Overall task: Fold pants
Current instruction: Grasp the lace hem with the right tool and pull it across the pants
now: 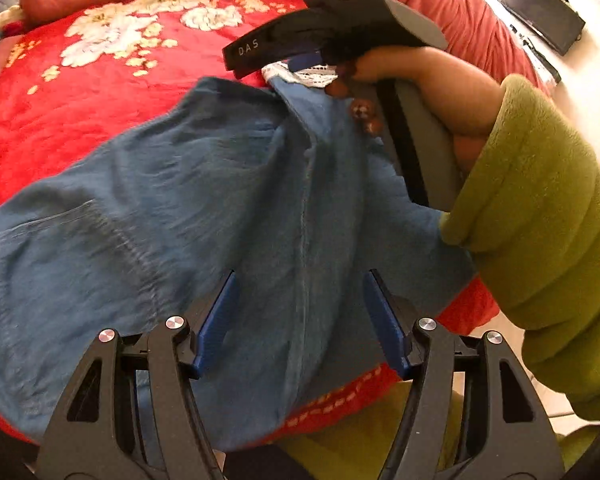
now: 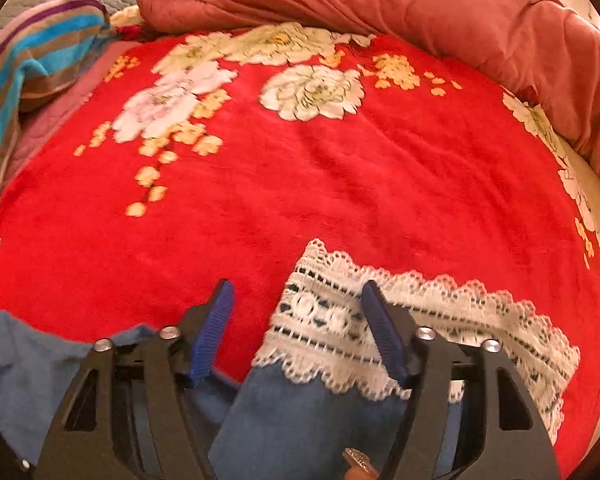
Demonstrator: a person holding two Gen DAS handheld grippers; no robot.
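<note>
Blue denim pants (image 1: 204, 208) lie on a red flowered blanket (image 1: 100, 92). Their legs end in white lace hems (image 2: 380, 320). My left gripper (image 1: 300, 280) is open, just above the wide part of the pants, holding nothing. My right gripper (image 2: 296, 292) is open over the lace hem end, with the hem between and under its fingers. In the left wrist view the right gripper's fingertips are hidden; its black body (image 1: 340, 24) sits over the far hem, held by a hand in a green sleeve (image 1: 540, 220).
A rolled salmon-pink duvet (image 2: 380, 4) lines the far and right side of the bed. A striped blue towel (image 2: 32, 52) lies at the far left. The bed's near edge (image 1: 340, 400) runs under my left gripper. A dark screen (image 1: 540, 12) stands at the right wall.
</note>
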